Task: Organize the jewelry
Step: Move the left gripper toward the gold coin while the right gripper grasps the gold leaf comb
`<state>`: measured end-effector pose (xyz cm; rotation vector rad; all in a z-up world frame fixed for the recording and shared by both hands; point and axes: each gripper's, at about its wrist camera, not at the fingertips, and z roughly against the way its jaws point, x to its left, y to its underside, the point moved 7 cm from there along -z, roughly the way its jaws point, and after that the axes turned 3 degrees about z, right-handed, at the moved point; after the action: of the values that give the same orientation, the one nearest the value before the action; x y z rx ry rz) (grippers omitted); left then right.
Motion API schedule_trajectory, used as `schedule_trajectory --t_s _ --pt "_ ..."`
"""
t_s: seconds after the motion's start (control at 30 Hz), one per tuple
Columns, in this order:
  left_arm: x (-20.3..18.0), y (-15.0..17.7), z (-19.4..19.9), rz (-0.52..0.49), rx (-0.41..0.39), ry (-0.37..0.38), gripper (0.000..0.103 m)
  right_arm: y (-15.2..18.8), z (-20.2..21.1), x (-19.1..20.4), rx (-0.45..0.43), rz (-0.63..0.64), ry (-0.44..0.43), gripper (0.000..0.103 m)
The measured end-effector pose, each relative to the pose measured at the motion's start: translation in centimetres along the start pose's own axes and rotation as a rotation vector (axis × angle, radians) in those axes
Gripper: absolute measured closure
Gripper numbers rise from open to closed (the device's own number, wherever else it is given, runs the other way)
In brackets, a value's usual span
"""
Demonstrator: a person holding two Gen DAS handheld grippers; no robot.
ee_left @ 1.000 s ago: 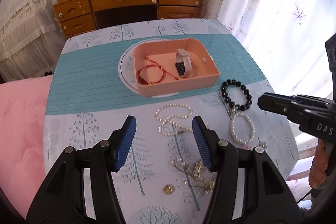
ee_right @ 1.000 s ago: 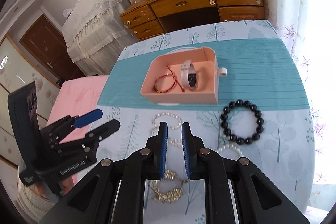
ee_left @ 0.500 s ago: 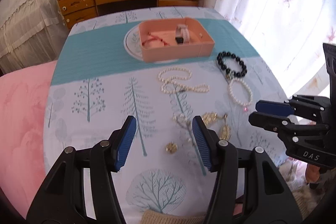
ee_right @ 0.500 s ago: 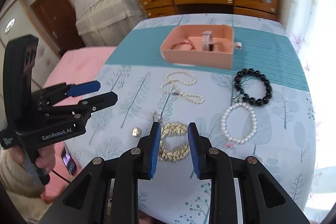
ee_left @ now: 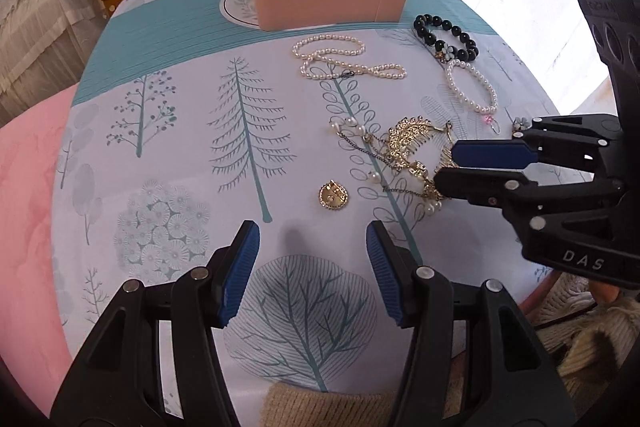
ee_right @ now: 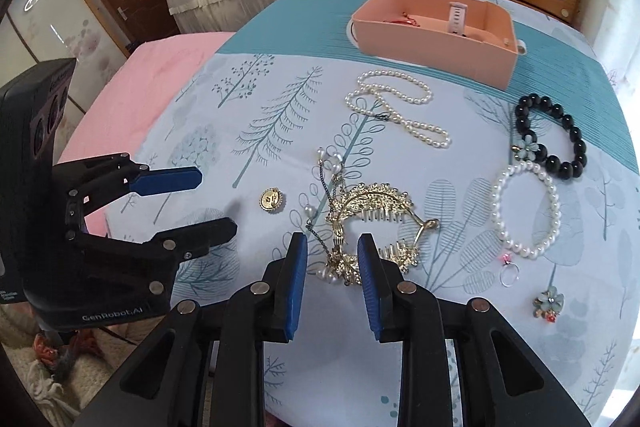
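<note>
Now we hold the left claw (ee_left: pixel 312 239) wide apart and empty above the near part of the desk (ee_left: pixel 168 131), its blue pads (ee_left: pixel 244 251) touching nothing; the gold brooch (ee_left: pixel 334 195) lies just ahead of it on the tree-print cloth. Our right claw (ee_right: pixel 332 255) is parted about halfway, and it hangs low over the gold hair comb (ee_right: pixel 372 211) with its tangled chain and pearls. The near end of that tangle sits between the two pads, though we cannot tell whether they touch it.

Beyond the comb lie the pearl necklace (ee_right: pixel 394 107), the black bead bracelet (ee_right: pixel 560 139) and the white pearl bracelet (ee_right: pixel 524 211), the two bracelets just touching. A small ring (ee_right: pixel 510 273) and a flower charm (ee_right: pixel 550 301) rest near the right edge. The pink tray (ee_right: pixel 432 43) stands at the far side on the teal stripe, with a watch (ee_right: pixel 458 19) and a red cord bracelet (ee_right: pixel 408 21) inside.

To the left, the cloth is bare between the brooch and the desk edge, where a pink bed (ee_left: pixel 28 187) lies alongside.
</note>
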<state>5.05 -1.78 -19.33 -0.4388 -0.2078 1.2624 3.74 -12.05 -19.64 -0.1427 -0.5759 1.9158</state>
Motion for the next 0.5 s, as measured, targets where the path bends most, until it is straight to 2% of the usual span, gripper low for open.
schedule_trajectory --t_s 0.33,0.5 --pt "0.9 -0.5 -1.8 0.03 0.038 0.029 0.05 -0.4 -3.6 0.0 0.055 0.026 0.018 0.077" --pt "0.7 -0.9 -2.4 0.016 0.042 0.033 0.05 -0.6 -4.5 0.0 0.051 0.058 0.039 0.092"
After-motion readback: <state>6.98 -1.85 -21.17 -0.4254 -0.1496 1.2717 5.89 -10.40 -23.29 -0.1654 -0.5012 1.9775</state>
